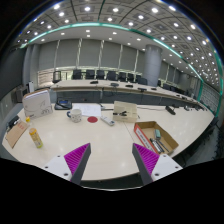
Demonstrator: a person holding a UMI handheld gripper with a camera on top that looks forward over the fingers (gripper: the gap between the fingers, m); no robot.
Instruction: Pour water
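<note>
The hand-held gripper [112, 162] hangs spread and empty above the near edge of the counter [110, 140], nothing between its two pads. One white mug [75, 115] stands well beyond the fingers; one yellow bottle [36, 138] lies nearer, left of the mug, probably the water source. To do the reach well, I would steer left toward the bottle, keep the fingers wide, and square them across its body before closing.
</note>
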